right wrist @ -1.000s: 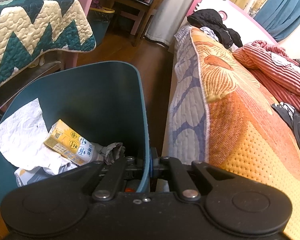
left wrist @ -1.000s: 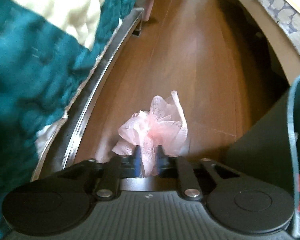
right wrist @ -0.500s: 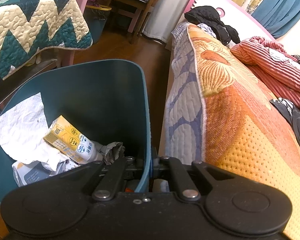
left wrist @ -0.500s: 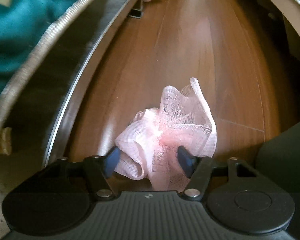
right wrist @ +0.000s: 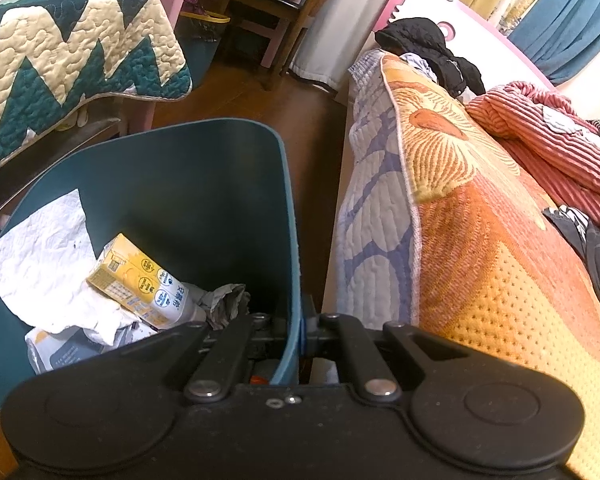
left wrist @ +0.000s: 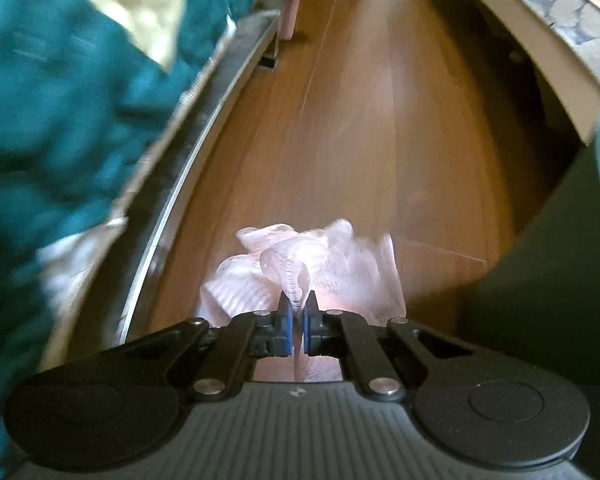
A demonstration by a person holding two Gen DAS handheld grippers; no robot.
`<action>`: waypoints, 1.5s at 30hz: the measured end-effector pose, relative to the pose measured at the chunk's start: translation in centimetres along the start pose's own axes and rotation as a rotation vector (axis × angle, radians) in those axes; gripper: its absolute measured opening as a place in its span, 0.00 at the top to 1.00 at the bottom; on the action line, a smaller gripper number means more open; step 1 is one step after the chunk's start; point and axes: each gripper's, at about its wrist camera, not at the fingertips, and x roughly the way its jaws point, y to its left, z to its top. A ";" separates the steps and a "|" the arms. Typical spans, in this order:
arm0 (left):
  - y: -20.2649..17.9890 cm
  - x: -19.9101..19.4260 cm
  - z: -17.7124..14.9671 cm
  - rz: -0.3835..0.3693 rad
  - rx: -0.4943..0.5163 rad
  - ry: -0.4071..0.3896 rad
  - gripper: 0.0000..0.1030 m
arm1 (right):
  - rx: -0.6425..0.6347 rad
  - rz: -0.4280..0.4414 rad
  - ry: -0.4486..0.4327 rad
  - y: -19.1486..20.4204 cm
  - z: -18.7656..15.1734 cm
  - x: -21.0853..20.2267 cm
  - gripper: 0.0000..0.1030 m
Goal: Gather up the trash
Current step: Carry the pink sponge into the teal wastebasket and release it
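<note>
A pink mesh puff [left wrist: 340,268] lies low over the wooden floor [left wrist: 340,120] in the left wrist view. My left gripper [left wrist: 296,312] points steeply down at it, its jaws closing, and its blue pads pinch a fold of the mesh. The view is blurred. My right gripper [right wrist: 300,320] is shut on the right rim of the teal trash bin [right wrist: 204,184]. Inside the bin lie a yellow drink carton [right wrist: 140,280], crumpled white paper [right wrist: 48,248] and grey scraps. The bin's dark outer wall [left wrist: 560,280] stands just right of the puff.
A teal and cream quilt [left wrist: 60,120] hangs over a bench with a metal edge [left wrist: 188,168] on the left. A bed with an orange flowered cover [right wrist: 480,240] and a pile of clothes [right wrist: 540,132] runs along the right. Chairs [right wrist: 268,4] stand at the back.
My left jaws, narrow on the puff a second ago, spread wide around it and have now closed on a fold of mesh. The right gripper and the bin have not moved.
</note>
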 end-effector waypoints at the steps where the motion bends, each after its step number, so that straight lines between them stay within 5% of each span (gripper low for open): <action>1: 0.2 -0.7 -0.1 -0.004 0.001 -0.003 0.97 | -0.001 0.000 0.001 0.0 0.0 0.0 0.96; 10: -2.0 -12.5 -1.4 -0.090 0.150 -0.162 0.97 | -0.002 0.006 -0.004 0.0 -0.1 -0.1 0.95; 19: -5.3 -23.7 0.3 -0.316 0.260 -0.326 0.97 | -0.010 0.011 -0.012 0.3 0.0 -0.3 0.95; 26: -10.9 -22.0 0.5 -0.441 0.337 -0.261 0.97 | -0.015 0.017 -0.015 0.3 0.1 -0.3 0.95; 34: -15.1 -15.9 0.9 -0.376 0.366 -0.159 0.97 | -0.016 0.022 -0.019 0.3 0.1 -0.2 0.95; 45: -16.9 -11.0 0.7 -0.383 0.359 -0.020 0.95 | -0.017 0.021 -0.014 0.5 0.2 -0.3 0.95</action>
